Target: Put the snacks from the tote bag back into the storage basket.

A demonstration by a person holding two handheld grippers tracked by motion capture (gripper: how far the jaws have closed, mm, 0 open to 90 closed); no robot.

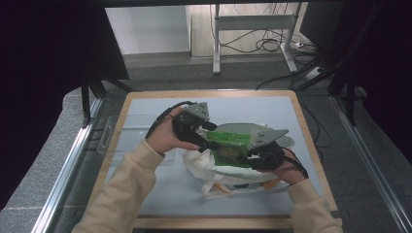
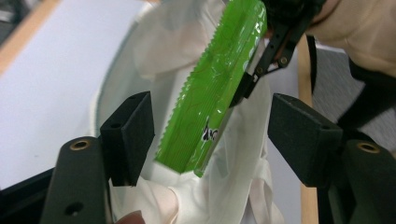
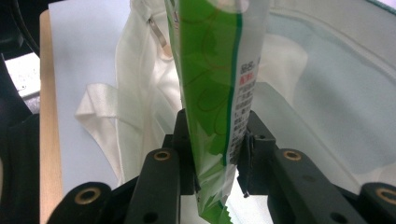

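- One white cloth bag (image 1: 228,170) w/ orange-edged handles lies crumpled at centre of the pale table mat (image 1: 145,194), lower middle of the high view; a grey-white round thing sits behind it, partly hidden, can't tell what.
- Green packet (image 1: 228,148) is held above the bag, centre frame; bag's folds bunch right under it.
- Right gripper (image 1: 257,154), right of centre, has jaws clamped on packet's lower end; in the right gripper view the packet (image 3: 212,93) rises straight up betw. the pads.
- Left gripper (image 1: 206,138), left of centre, jaws spread wide; packet (image 2: 212,93) hangs tilted betw. the pads w/out touching either.
- Both forearms in cream sleeves come in from bottom edge, hands angled inward toward each other over the bag.
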